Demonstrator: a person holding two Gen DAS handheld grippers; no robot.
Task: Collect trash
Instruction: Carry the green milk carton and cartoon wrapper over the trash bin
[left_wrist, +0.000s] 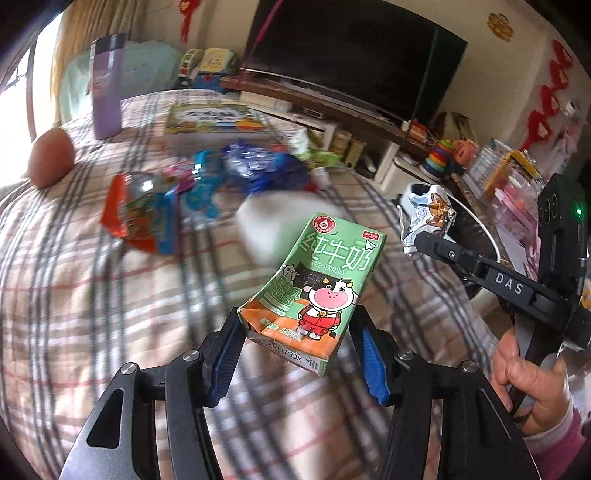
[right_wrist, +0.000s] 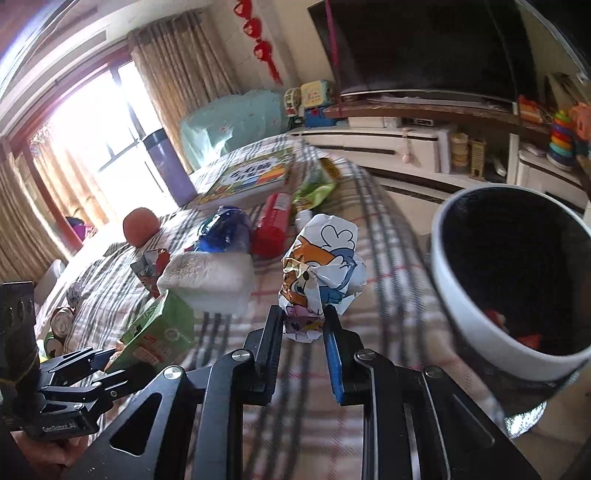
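My left gripper is shut on a crushed green milk carton with a cartoon cow, held above the plaid-covered table. My right gripper is shut on a crumpled cartoon wrapper, held next to the white trash bin at the right, whose dark inside holds some red scraps. The right gripper with its wrapper also shows in the left wrist view. The carton shows in the right wrist view at lower left.
More wrappers lie on the table: an orange-red packet, blue bags, a red tube, a green bag. A white sponge block, an orange ball, a purple flask and a book also sit there.
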